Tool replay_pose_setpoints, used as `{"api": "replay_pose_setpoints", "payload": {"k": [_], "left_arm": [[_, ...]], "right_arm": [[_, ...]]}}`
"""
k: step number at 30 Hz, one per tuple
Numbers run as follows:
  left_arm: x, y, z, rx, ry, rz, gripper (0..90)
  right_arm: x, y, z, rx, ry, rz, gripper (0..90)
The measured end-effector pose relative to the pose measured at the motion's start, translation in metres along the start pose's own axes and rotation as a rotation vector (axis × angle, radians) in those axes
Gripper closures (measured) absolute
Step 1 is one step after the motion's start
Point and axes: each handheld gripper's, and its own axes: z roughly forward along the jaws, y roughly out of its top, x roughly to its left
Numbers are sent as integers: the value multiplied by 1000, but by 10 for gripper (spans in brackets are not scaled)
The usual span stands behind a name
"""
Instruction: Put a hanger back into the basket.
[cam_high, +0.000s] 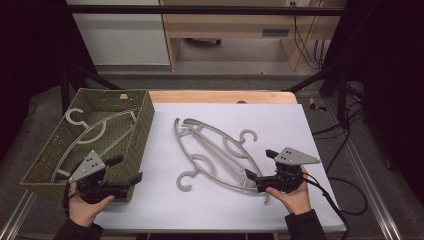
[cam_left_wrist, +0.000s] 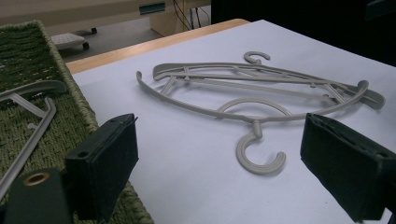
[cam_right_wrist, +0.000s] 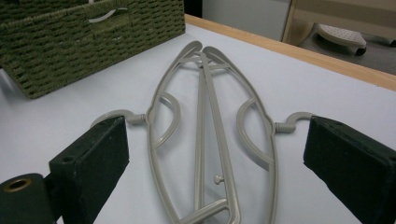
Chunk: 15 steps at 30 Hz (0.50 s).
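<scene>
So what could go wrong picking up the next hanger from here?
1. The two grey hangers lie overlapped on the white sheet, so lifting one may drag the other along.
2. The right tongs stand open at the hangers' end and might close on both frames at once.
3. A hook could catch the basket rim.

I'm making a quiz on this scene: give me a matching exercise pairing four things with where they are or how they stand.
Things:
1. woven basket
2. hanger in basket
3. two stacked hangers
4. left gripper

Places or states:
A. on the white sheet
B. jaws open, nothing between
C. at the table's left edge
D. inside green wicker walls

Pairs: 1-C, 2-D, 3-A, 4-B
</scene>
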Motion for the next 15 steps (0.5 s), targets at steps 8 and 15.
{"api": "replay_pose_setpoints", "payload": {"k": [8, 15], "left_arm": [[-8, -3, 11, 21, -24, 28, 107], [-10, -4, 15, 35, -23, 42, 109]], "right_arm": [[10, -2, 20, 73, 34, -10, 90], [18, -3, 34, 126, 72, -27, 131]]}}
